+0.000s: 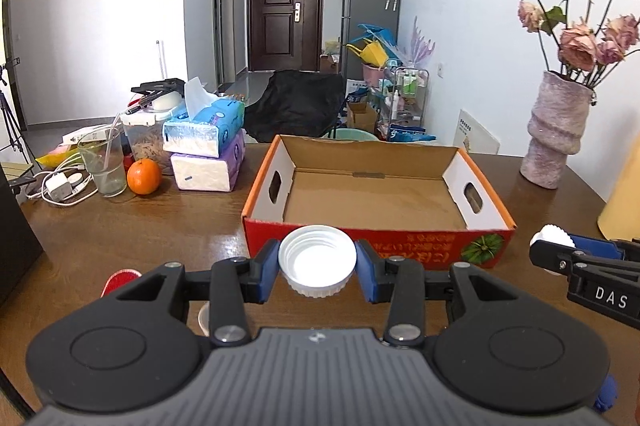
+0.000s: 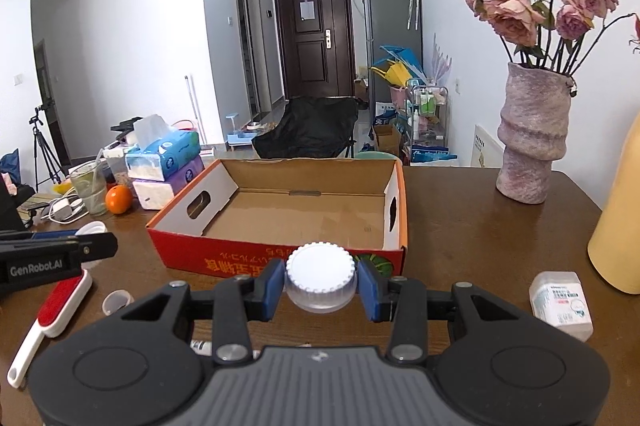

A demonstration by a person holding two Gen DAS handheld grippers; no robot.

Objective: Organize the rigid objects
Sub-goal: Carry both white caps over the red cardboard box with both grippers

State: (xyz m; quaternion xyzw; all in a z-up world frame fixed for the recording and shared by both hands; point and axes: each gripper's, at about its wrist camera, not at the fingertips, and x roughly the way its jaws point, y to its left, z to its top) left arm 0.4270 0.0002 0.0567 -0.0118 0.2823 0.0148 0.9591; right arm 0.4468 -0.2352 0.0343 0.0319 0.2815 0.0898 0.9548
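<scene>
My left gripper [image 1: 317, 268] is shut on a white screw cap [image 1: 317, 258], open side facing me, held just before the front wall of an empty cardboard box [image 1: 372, 246]. My right gripper [image 2: 321, 282] is shut on a white-lidded clear jar [image 2: 321, 276], held before the same box [image 2: 280, 258]. The right gripper also shows at the right of the left wrist view [image 1: 554, 250], and the left gripper shows at the left of the right wrist view [image 2: 90, 242].
On the brown table stand a pink vase of dried roses [image 2: 532, 138], a yellow object [image 2: 618, 226], a white pill bottle [image 2: 562, 304], a red lint brush [image 2: 52, 310], a small cup [image 2: 117, 300], tissue packs [image 1: 206, 146], an orange [image 1: 144, 177] and a glass [image 1: 103, 162].
</scene>
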